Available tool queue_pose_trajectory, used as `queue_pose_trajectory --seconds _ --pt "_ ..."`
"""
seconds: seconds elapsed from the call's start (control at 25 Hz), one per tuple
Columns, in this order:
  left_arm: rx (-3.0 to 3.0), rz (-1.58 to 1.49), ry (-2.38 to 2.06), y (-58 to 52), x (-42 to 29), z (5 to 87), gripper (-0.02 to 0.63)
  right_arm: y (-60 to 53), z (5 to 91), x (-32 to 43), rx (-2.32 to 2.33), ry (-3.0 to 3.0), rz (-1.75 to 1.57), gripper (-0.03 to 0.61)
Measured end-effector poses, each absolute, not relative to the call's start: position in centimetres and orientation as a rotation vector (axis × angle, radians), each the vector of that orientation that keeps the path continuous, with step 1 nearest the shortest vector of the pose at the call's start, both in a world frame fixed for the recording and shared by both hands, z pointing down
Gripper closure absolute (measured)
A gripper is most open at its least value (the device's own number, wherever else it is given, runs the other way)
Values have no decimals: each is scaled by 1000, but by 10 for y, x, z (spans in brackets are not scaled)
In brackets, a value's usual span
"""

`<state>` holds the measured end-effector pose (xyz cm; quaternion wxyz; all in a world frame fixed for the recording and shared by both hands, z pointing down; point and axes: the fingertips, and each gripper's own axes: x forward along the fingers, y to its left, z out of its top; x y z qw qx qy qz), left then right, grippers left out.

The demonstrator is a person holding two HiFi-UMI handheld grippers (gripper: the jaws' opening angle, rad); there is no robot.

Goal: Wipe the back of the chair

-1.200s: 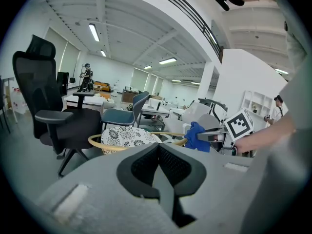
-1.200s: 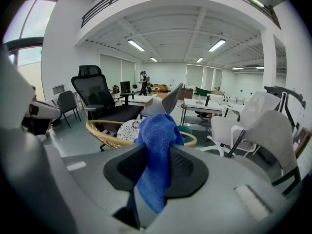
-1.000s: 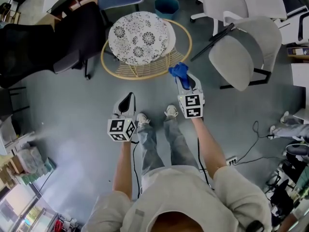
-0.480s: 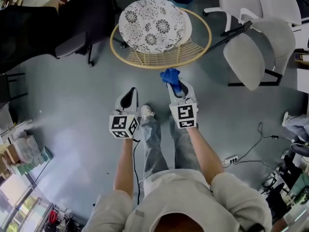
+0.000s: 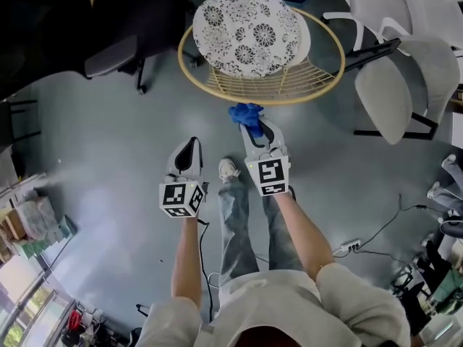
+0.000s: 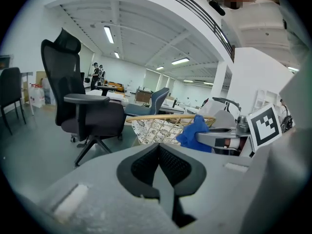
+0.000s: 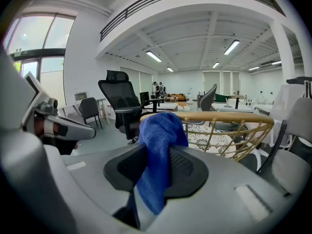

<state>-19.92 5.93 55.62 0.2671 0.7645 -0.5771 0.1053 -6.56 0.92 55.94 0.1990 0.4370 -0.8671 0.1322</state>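
A round rattan chair [image 5: 327, 79] with a patterned black-and-white cushion [image 5: 249, 31] stands ahead of me; its curved back rim faces me. My right gripper [image 5: 253, 123] is shut on a blue cloth [image 5: 244, 113], which hangs just short of that rim. In the right gripper view the blue cloth [image 7: 158, 150] sticks up between the jaws, with the rattan rim [image 7: 229, 118] right behind it. My left gripper [image 5: 188, 149] is shut and holds nothing, lower and to the left over the floor. From the left gripper view the rattan chair [image 6: 161, 123] and the cloth [image 6: 195, 133] lie ahead right.
A black office chair [image 5: 108, 27] stands at the left of the rattan chair, also black office chair [image 6: 80, 104]. Grey office chairs [image 5: 394, 85] stand to the right. A power strip and cables [image 5: 347, 246] lie on the floor at the right. Bags and boxes [image 5: 32, 223] sit at the far left.
I have stepped toward the rattan chair. My right gripper with the blue cloth has shifted left and closer to the chair's rim. The left gripper stays shut beside it.
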Motion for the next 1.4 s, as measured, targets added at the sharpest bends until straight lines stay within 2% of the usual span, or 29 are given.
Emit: queue_pose_trajectory --seconds 0.28,0.6,1.4 --pt "2066 297 -1558 59 -203 575 611 -12 576 -70 1244 -2443 353 470" --pt "2113 299 -1512 41 -164 576 611 -17 580 -38 1235 -2435 333 469" --pt "2192 310 -1416 7 -72 575 611 -44 593 79 1384 -2329 396 471"
